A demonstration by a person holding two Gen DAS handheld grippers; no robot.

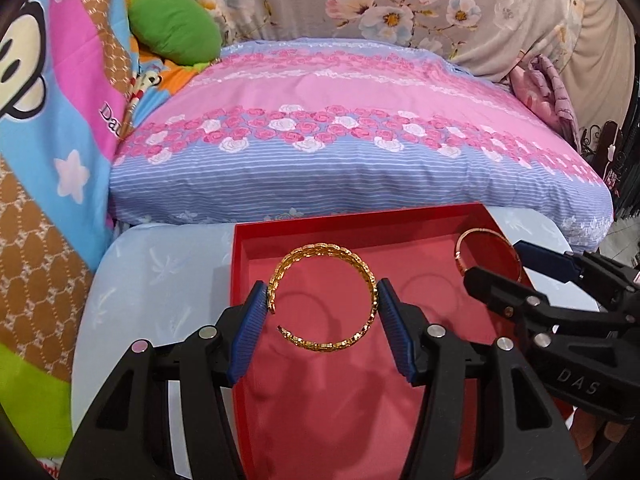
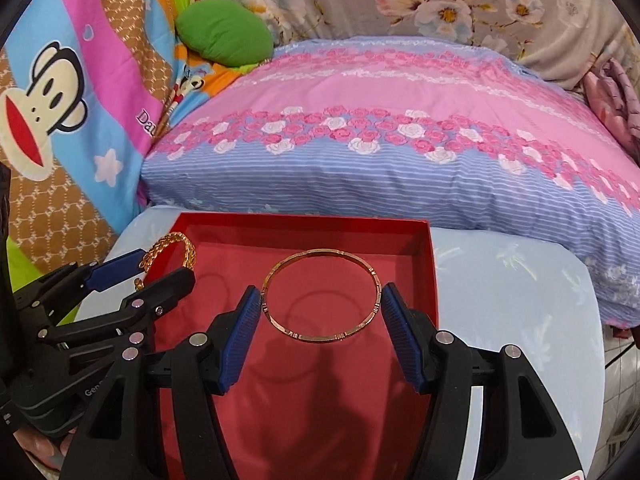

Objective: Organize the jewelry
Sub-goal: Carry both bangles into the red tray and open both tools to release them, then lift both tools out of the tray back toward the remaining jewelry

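Note:
My left gripper [image 1: 322, 300] is shut on a gold chain-link cuff bracelet [image 1: 316, 254], held flat between its blue pads above the red box [image 1: 240, 280]. My right gripper [image 2: 321, 304] is shut on a thin rose-gold bangle [image 2: 320, 334], held flat above the same red box [image 2: 431, 272]. In the left wrist view the right gripper [image 1: 496, 258] sits at the right with the bangle [image 1: 480, 236]. In the right wrist view the left gripper [image 2: 140, 276] sits at the left with the gold cuff [image 2: 176, 240].
The red box rests on a pale blue cushion [image 1: 160, 288], also in the right wrist view [image 2: 520, 300]. Behind it lies a pink and blue rose-print pillow [image 1: 340, 140], a green cushion [image 1: 176, 30] and cartoon bedding [image 1: 48, 120].

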